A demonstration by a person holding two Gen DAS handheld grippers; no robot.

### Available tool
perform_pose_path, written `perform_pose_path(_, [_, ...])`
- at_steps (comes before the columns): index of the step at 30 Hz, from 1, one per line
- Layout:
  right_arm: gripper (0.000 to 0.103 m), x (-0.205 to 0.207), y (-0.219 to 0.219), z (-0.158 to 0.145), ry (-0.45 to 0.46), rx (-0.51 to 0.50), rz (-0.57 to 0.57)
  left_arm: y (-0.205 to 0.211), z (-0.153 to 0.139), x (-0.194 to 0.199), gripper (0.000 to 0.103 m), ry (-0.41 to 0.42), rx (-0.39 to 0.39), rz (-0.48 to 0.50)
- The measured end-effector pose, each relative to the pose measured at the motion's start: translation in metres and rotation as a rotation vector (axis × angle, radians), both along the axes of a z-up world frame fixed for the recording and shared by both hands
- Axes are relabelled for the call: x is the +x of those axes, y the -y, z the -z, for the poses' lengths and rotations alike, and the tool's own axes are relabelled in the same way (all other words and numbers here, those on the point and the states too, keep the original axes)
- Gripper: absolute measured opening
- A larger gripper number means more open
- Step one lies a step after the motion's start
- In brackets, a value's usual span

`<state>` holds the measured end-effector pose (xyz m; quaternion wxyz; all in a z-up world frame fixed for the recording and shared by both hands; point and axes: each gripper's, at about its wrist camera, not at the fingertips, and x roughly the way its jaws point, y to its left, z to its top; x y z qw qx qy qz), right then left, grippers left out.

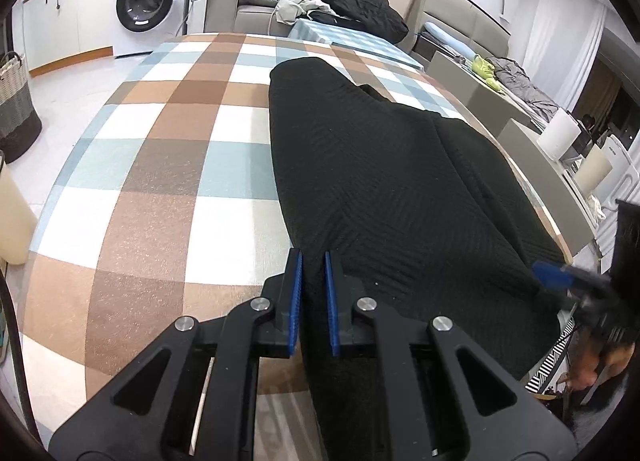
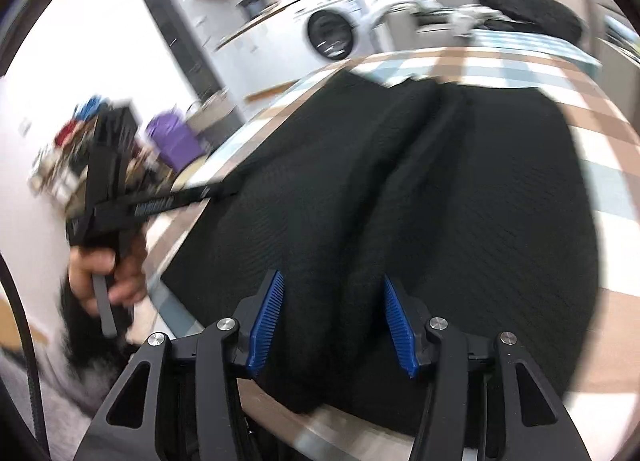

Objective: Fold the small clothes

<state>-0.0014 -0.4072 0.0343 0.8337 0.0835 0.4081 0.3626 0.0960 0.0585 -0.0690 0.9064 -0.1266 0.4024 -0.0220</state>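
A black ribbed knit garment (image 1: 400, 181) (image 2: 460, 201) lies lengthwise on the plaid tablecloth (image 1: 160, 181) (image 2: 600, 133), its near end hanging over the table edge. My left gripper (image 1: 312, 255) is shut on the garment's near left edge, with black cloth pinched between the blue pads. In the right wrist view the left gripper (image 2: 228, 192) reaches in from the left, held by a hand (image 2: 100, 273). My right gripper (image 2: 331, 275) stands open at about half width and straddles a raised fold of the garment at its near edge. One of the right gripper's blue fingers (image 1: 554, 275) shows blurred at the garment's right side.
Beyond the table stand a washing machine (image 1: 146, 5) and a sofa with a heap of dark and light clothes (image 1: 352, 1). A woven basket (image 1: 14, 109) sits on the floor at the left. Beige chair backs (image 1: 472, 81) line the table's right side.
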Motion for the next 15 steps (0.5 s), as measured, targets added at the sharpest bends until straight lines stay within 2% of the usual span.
perform_pose_path(3, [0.052, 0.008, 0.032, -0.002, 0.017, -0.053, 0.166, 0.003, -0.002, -0.002, 0.012, -0.003, 0.031, -0.006])
perform_pose_path(4, [0.052, 0.010, 0.043, -0.001, 0.016, -0.065, 0.215, 0.005, -0.002, -0.003, 0.017, -0.009, 0.032, -0.005])
perform_pose_path(8, [0.051, 0.016, 0.053, 0.013, -0.026, -0.091, 0.269, 0.010, -0.001, -0.005, 0.040, -0.016, 0.035, -0.002])
perform_pose_path(9, [0.051, 0.018, 0.048, 0.018, -0.038, -0.098, 0.264, 0.011, -0.002, -0.006, 0.042, -0.014, 0.038, 0.002])
perform_pose_path(10, [0.048, 0.019, 0.043, 0.020, -0.045, -0.093, 0.253, 0.012, -0.002, -0.007, 0.044, -0.013, 0.041, 0.003])
perform_pose_path(12, [0.034, 0.021, 0.033, 0.022, -0.039, -0.100, 0.235, 0.015, -0.003, -0.007, 0.045, -0.008, 0.049, 0.007])
perform_pose_path(13, [0.020, 0.020, 0.028, 0.023, -0.022, -0.111, 0.229, 0.016, -0.004, -0.007, 0.045, -0.007, 0.053, 0.009])
perform_pose_path(14, [0.011, 0.018, 0.024, 0.019, 0.003, -0.106, 0.217, 0.017, -0.005, -0.009, 0.045, -0.004, 0.060, 0.008])
perform_pose_path(15, [0.010, 0.015, 0.023, 0.013, 0.035, -0.098, 0.216, 0.018, -0.006, -0.010, 0.045, -0.001, 0.065, 0.008])
